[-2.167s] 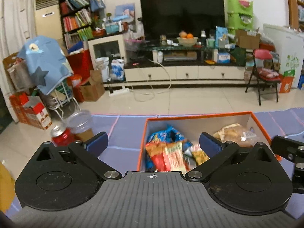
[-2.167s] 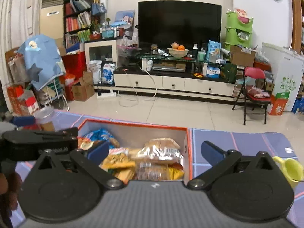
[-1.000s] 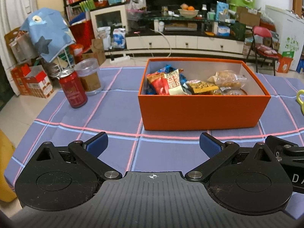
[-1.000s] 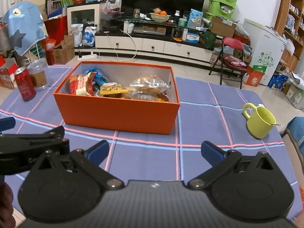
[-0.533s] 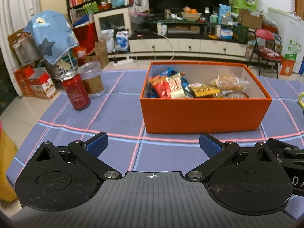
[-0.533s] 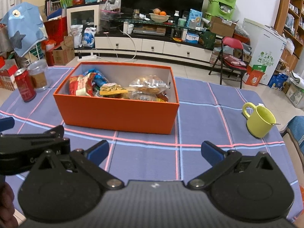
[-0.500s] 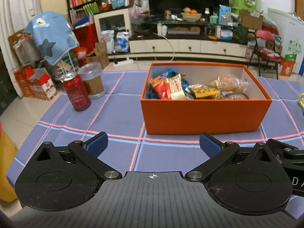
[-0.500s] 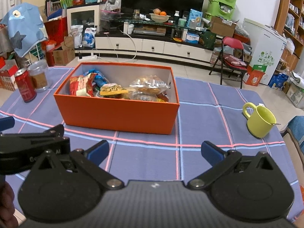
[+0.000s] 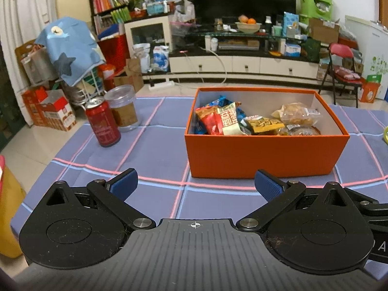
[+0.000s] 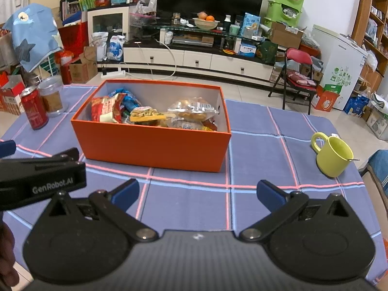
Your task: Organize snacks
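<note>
I hold both my left tongs [image 9: 196,184] and right tongs [image 10: 197,192] apart and empty above the desk's [image 10: 262,155] near edge, facing the snack-filled orange box [image 10: 155,145].

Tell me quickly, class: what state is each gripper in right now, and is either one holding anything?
Left gripper: open, holding nothing, short of the orange cardboard box.
Right gripper: open, holding nothing.
</note>
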